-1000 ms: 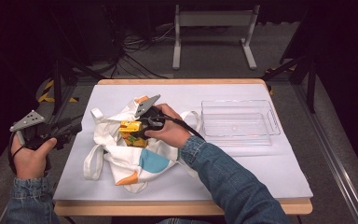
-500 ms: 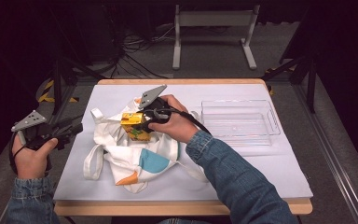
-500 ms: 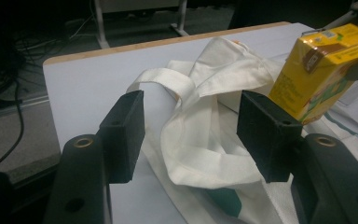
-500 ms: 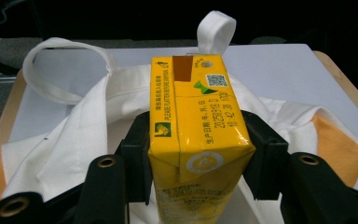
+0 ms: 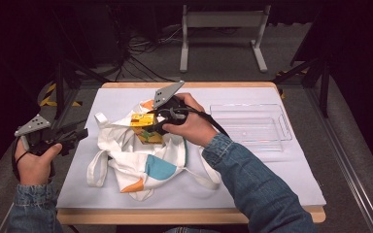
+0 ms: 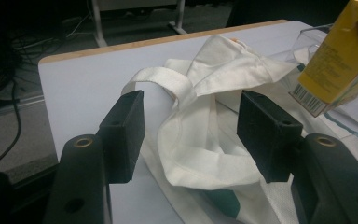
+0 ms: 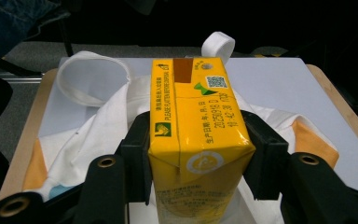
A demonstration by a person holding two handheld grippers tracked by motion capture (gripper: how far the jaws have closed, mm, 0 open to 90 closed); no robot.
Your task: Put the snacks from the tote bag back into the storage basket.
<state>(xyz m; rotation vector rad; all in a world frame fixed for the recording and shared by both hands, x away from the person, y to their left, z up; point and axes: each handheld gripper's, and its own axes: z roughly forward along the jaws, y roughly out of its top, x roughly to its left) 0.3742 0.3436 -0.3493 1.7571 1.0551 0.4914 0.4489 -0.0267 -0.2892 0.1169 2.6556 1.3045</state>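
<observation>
The right gripper (image 5: 156,121), clamped on the yellow carton (image 7: 198,140), has lifted it clear of the white bag (image 5: 141,155), likely unpacking; the left gripper (image 6: 191,135) waits, jaws apart

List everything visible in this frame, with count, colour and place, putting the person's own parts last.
Drink carton: one, yellow, clamped between the right gripper's jaws above the bag.
Tote bag: one, white with teal and orange patches, crumpled at table centre-left.
Tray: one, clear plastic, right part of the table.
Table: one, white cover, wooden edge.
Metal stand: one, pale, on the floor behind.
Cables: several, dark, on the floor behind.
Right gripper: black, over the bag.
Left gripper: black, open, at the table's left edge.
Sleeves: two, blue denim.
</observation>
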